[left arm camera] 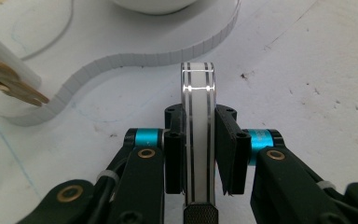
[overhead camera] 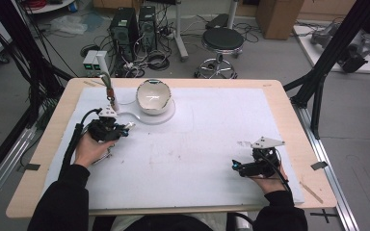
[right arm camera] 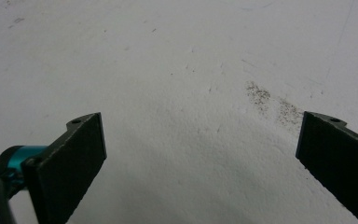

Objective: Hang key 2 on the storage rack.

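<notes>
White worktop (overhead camera: 197,144), high view: I hold the left gripper (overhead camera: 125,127) beside the bowl (overhead camera: 153,96). Left gripper view: jaws clamp a striped flat handle (left arm camera: 198,135); grasp step done, lift next. Right gripper view: right gripper (right arm camera: 200,140) jaws spread wide, idle.

No readable txt, labels or nos. anywhere on the table.
</notes>
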The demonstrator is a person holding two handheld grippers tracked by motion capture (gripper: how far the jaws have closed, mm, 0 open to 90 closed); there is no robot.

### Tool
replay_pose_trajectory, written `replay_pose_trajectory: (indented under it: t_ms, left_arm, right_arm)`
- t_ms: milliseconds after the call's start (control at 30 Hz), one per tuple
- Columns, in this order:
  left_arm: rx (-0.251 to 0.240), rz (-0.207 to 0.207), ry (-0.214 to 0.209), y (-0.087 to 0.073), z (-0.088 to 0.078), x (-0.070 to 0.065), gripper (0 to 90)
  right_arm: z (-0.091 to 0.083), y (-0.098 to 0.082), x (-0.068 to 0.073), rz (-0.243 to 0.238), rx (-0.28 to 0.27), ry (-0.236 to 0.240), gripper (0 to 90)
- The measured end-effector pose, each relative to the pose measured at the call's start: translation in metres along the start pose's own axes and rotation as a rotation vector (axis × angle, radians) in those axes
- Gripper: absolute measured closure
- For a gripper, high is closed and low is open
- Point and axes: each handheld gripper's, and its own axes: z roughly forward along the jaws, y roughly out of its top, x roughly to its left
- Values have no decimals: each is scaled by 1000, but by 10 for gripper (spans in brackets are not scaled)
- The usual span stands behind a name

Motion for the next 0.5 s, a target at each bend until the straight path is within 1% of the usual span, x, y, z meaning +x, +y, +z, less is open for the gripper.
replay_pose_trajectory:
  t_ms: [67, 200, 233, 267, 300, 333, 367, 400, 500]
  left_arm:
    - [-27, -13, -10, 0, -7, 3, 743]
    - [-76, -38, -10, 1, -21, 8, 744]
    - [-94, -52, -11, 1, -29, 12, 744]
    - [-94, -52, -11, 1, -29, 12, 743]
    - [-112, -65, -12, 2, -36, 15, 744]
    - [-112, -65, -12, 2, -36, 15, 743]
    - [-134, -75, -10, 2, -43, 18, 744]
    - [-134, -75, -10, 2, -43, 18, 743]
    - [-185, -100, -17, 2, -56, 22, 743]
  right_arm:
    - [1, 0, 1, -5, 4, 2, 7]
    - [2, 1, 2, -10, 11, 3, 7]
    - [2, 0, 2, -9, 7, 5, 7]
    - [2, 0, 2, -9, 7, 5, 7]
    - [1, 0, 2, 1, 5, 6, 6]
    - [1, 0, 2, 1, 5, 6, 6]
    - [0, 1, 3, -3, 2, 10, 7]
    - [0, 1, 3, -3, 2, 10, 7]
    - [0, 0, 3, -4, 3, 15, 7]
